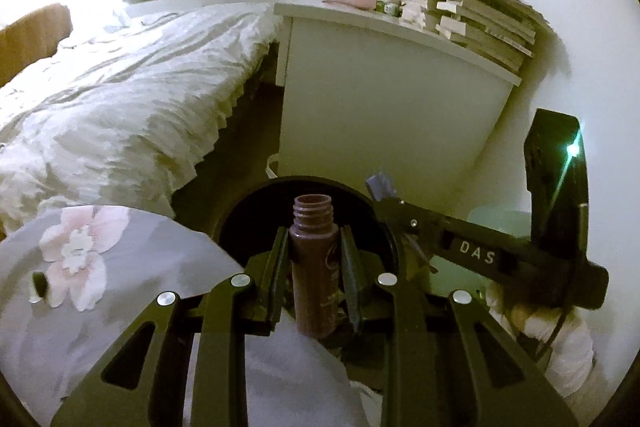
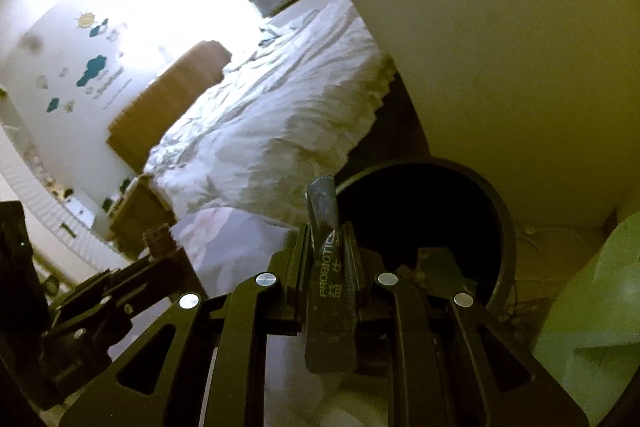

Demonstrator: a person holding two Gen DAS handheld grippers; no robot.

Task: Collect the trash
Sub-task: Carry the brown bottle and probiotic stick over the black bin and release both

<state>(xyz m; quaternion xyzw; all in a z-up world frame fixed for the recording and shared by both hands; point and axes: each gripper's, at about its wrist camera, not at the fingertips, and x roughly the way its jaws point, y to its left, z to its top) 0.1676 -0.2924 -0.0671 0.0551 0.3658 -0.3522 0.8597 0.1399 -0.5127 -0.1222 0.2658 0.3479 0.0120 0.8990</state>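
Left wrist view: rides the left gripper (image 1: pixel 314 247), angled downward, close above a dark round bin (image 1: pixel 240 227) at 12 o'clock.
Left view surroundings: bed (image 1: pixel 120 87) at 10 o'clock, white nightstand (image 1: pixel 380 99) at 1 o'clock, right gripper (image 1: pixel 440 227) entering from 3 o'clock.
Right wrist view: rides the right gripper (image 2: pixel 326 247), tilted downward and rolled, bin (image 2: pixel 420 211) near at 1 o'clock.
Shared: bin, bed (image 2: pixel 260 107), nightstand (image 2: pixel 500 67); left gripper (image 2: pixel 160 247) at 8 o'clock.

Bin (image 1: pixel 240 227) stands before the nightstand (image 1: pixel 380 99), bed (image 1: pixel 120 87) to its left.
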